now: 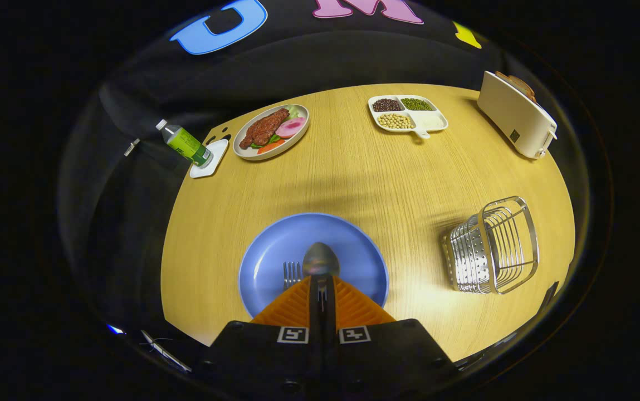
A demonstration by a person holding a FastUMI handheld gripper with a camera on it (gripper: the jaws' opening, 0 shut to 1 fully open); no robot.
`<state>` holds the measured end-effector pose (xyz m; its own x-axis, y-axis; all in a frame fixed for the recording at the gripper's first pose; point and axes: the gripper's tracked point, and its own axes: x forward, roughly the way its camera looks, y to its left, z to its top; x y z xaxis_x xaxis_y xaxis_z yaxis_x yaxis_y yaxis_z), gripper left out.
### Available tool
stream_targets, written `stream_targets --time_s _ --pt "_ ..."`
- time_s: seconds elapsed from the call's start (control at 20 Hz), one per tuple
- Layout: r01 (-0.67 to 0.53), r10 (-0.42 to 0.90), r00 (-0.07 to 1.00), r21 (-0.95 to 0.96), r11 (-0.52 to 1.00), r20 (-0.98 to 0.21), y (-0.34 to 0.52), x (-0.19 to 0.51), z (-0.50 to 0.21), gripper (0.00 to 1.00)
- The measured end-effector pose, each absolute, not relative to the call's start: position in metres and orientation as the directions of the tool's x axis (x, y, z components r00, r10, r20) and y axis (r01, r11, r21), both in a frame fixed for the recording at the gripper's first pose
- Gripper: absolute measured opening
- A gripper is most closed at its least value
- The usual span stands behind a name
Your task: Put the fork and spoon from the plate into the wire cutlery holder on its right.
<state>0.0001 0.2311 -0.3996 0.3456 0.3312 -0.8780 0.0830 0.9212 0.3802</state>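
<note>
the gripper (322, 285) has its fingers pressed together on the handle of the spoon (320, 259), whose dull grey bowl sticks out just ahead of the tips, above the blue plate (275, 250). the fork (292, 273) shows its tines left of the spoon, its handle hidden under the left finger. the wire cutlery holder (492, 245) stands on the wooden table (353, 172) right of the plate, well apart.

The plate (275, 262) is sitting near on the desk (364, 178), the claw (321, 281) closing on the spoon (320, 259) above it, the fork (292, 273) lying just left. The wire cutlery holder (492, 245) is standing right. Far off are lying a food plate (271, 132), divided tray (408, 114) and toaster (514, 117).
</note>
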Motion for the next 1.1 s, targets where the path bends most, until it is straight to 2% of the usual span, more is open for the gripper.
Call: stream_targets --time_s 0.45,0.6,0.7,0.85,0.95,1.1 --pt "0.097 0.338 0.329 0.387 0.917 -0.882 0.227 0.008 -0.408 0.05" --pt "0.093 0.304 0.245 0.334 0.938 -0.921 0.221 -0.015 -0.425 0.05" --pt "0.049 0.288 0.186 0.301 0.952 -0.94 0.222 -0.034 -0.435 0.05" --pt "-0.015 0.27 0.129 0.27 0.963 -0.954 0.231 -0.051 -0.447 0.33" --pt "-0.051 0.247 0.094 0.243 0.969 -0.964 0.235 -0.058 -0.455 0.43" --pt "-0.097 0.181 0.071 0.174 0.98 -0.981 0.235 -0.064 -0.474 0.45"
